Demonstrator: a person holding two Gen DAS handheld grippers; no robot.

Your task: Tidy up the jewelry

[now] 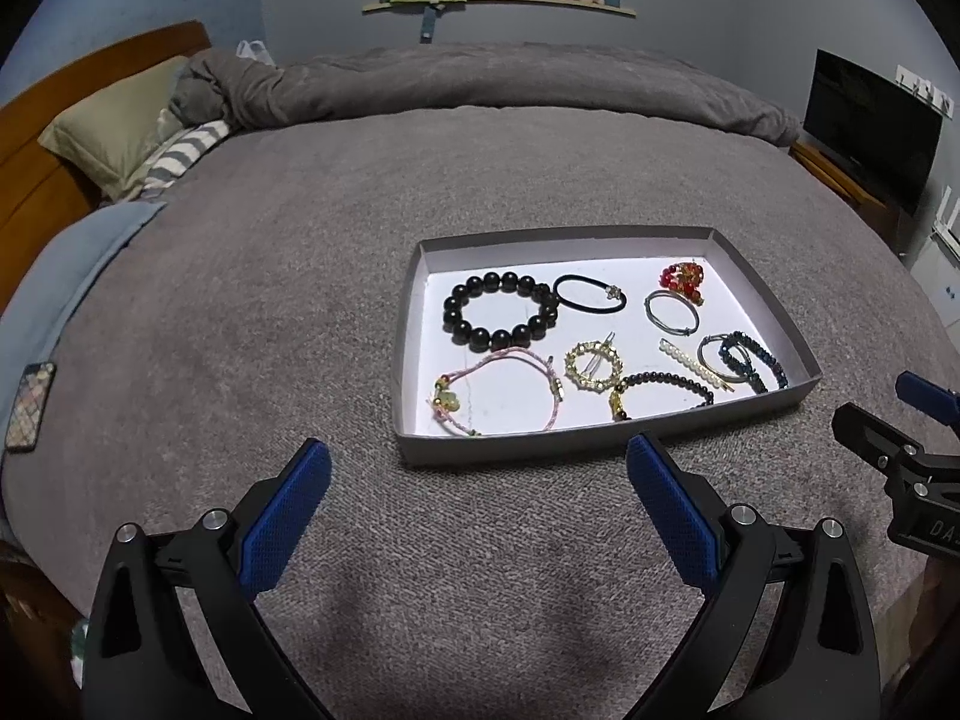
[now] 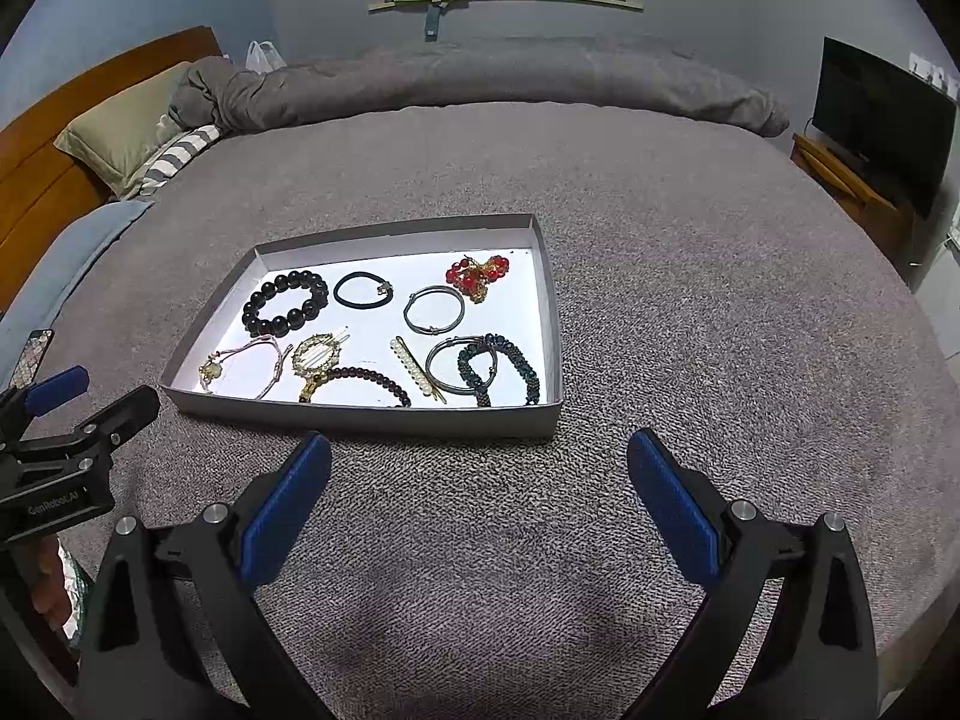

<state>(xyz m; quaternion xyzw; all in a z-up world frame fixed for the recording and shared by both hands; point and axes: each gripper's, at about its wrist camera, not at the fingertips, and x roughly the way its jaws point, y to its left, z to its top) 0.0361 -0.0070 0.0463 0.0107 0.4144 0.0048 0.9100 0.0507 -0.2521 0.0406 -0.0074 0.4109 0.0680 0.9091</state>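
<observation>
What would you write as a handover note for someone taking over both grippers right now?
Left gripper: open, empty, above the blanket short of the tray's near wall.
Right gripper: open, empty, also short of the tray.
Tray sits on the bed. All the jewelry in view lies inside it: black bead bracelet, hair tie, red bead cluster, silver bangle, pink cord bracelet, pearl clip, and others.
Done: nothing in view lies outside the tray.
Left: possibly tidying; the teal bracelet overlaps a bangle.

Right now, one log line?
left gripper: open, empty | right gripper: open, empty | jewelry: all in tray | tray on bed
</observation>
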